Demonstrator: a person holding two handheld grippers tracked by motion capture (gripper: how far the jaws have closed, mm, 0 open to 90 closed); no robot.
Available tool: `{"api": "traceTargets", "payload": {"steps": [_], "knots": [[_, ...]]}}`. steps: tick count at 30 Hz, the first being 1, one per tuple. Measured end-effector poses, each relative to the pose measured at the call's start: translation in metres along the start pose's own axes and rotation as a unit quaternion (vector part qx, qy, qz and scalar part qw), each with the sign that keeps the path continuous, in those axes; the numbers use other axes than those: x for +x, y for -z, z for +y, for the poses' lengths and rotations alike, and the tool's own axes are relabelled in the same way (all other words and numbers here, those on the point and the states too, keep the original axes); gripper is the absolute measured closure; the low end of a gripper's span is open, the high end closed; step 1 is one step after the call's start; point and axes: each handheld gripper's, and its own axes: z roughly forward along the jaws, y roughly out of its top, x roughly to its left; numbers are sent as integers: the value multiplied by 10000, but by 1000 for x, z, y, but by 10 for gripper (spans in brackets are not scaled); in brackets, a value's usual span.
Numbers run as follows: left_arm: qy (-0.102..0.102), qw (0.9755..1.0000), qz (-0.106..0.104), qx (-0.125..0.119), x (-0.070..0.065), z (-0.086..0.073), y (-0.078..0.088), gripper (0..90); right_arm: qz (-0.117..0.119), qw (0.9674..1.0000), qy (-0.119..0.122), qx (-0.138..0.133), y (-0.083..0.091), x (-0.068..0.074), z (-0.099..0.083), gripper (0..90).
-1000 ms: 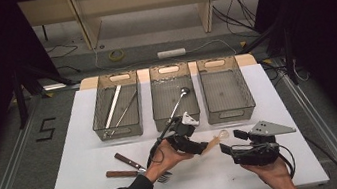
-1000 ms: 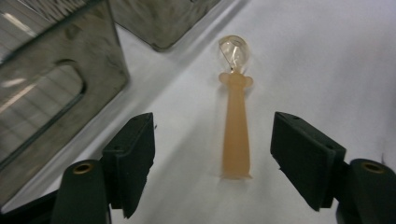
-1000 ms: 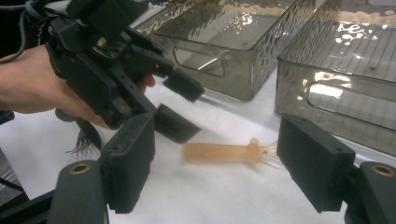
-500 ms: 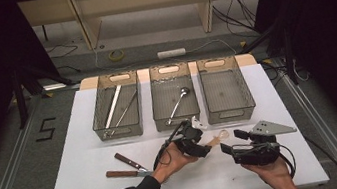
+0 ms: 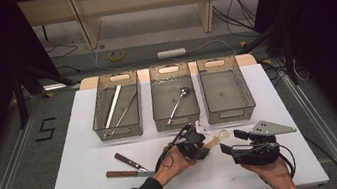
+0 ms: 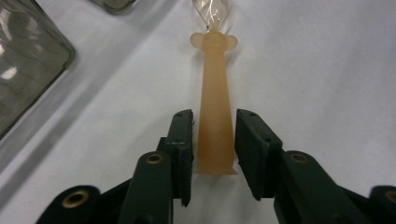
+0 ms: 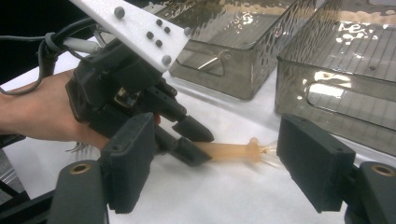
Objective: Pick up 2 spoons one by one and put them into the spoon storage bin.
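Carefully: your left hand-held gripper (image 6: 212, 149) has been closing around the light, slick, rigid utensil handle (image 6: 214, 116), pads not yet touching; right hand-held gripper (image 7: 217, 158) gapes.

Three clear bins (image 5: 116, 105) stand in a row along the table's far edge. Two knives (image 5: 127, 162) lie toward the near left. One metal ladle (image 5: 178, 104) rests in the middle bin. Two long utensils (image 5: 120, 107) lie in the left bin. One peach-handled spoon (image 5: 212, 141) lies near the middle.

High view looks down from above; both gripper views, close and low, share the table (image 5: 94, 186).
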Motion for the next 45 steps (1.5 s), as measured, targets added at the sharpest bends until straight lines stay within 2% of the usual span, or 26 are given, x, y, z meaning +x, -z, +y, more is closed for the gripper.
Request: {"api": "traceTargets", "payload": {"steps": [5,8,19,31,45], "knots": [[-97,9999,47,13,-1,0,0,724,5,10000,0,3,0,0,0,289],[-88,9999,50,-15,-2,-1,1,730,2,10000,-1,-1,0,0,0,289],[-95,9998,-94,-127,2,-1,10,737,4,10000,1,5,0,0,0,289],[-130,9993,-118,-344,11,0,33,739,3,10000,7,11,0,0,0,289],[-117,9977,-207,-633,18,-1,68,737,12,10000,8,15,-1,1,0,289]]}}
